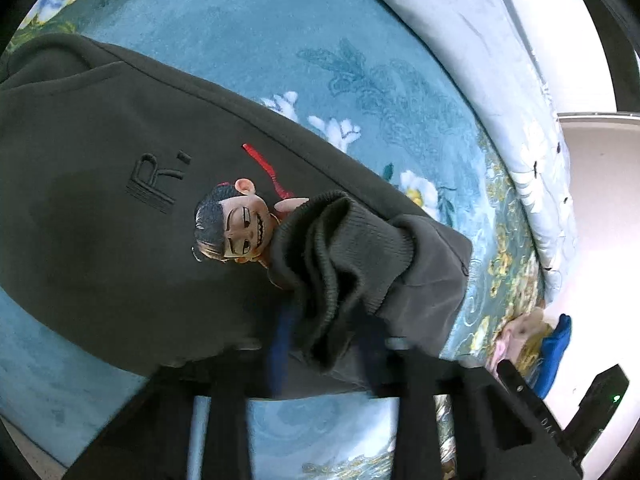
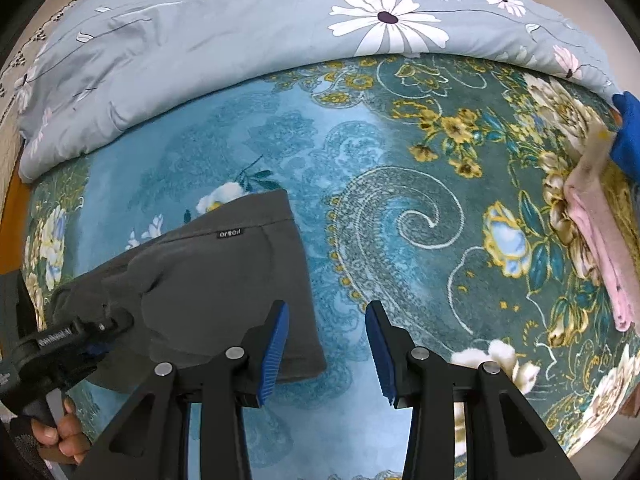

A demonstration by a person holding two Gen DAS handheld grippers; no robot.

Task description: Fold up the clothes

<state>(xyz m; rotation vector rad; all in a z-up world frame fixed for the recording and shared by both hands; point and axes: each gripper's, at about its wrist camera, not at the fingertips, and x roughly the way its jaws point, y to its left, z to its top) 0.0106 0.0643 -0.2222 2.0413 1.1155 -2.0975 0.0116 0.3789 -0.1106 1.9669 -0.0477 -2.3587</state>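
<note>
Sweatshirt: I see a dark grey sweatshirt (image 1: 120, 208) lying flat on the blue flowery blanket (image 1: 248, 28). In the right wrist view it (image 2: 224, 276) sits to the left of my right gripper.
Cuff: the ribbed sleeve cuff (image 1: 340, 248) is bunched up right in front of my left gripper, on top of the sweatshirt's body.
Left gripper: my left gripper (image 1: 328, 344) is closed tight on the sleeve just behind the cuff. Its blue pads are mostly hidden by the cloth. In the right wrist view I see it (image 2: 106, 338) from the side, biting the sweatshirt's edge, with a hand (image 2: 60, 438) under it.
Right gripper: my right gripper (image 2: 327, 344) is wide open and holds nothing. Its left blue pad is over the sweatshirt's near corner; its right blue pad is over bare blanket.
Writing: big stitched letters on the chest (image 1: 154, 178) read "R." with bars beside them. A small black tag (image 2: 231, 233) near the hem has white letters, upside down, too small for me to read surely.
Picture: a cartoon face (image 1: 236, 224) with big ears and a red streak is printed on the chest, partly under the cuff.
Other things: a grey quilt with white daisies (image 2: 240, 20) lies along the far side. Pink folded clothes (image 2: 600, 232) and something blue (image 2: 630, 136) sit far right.
</note>
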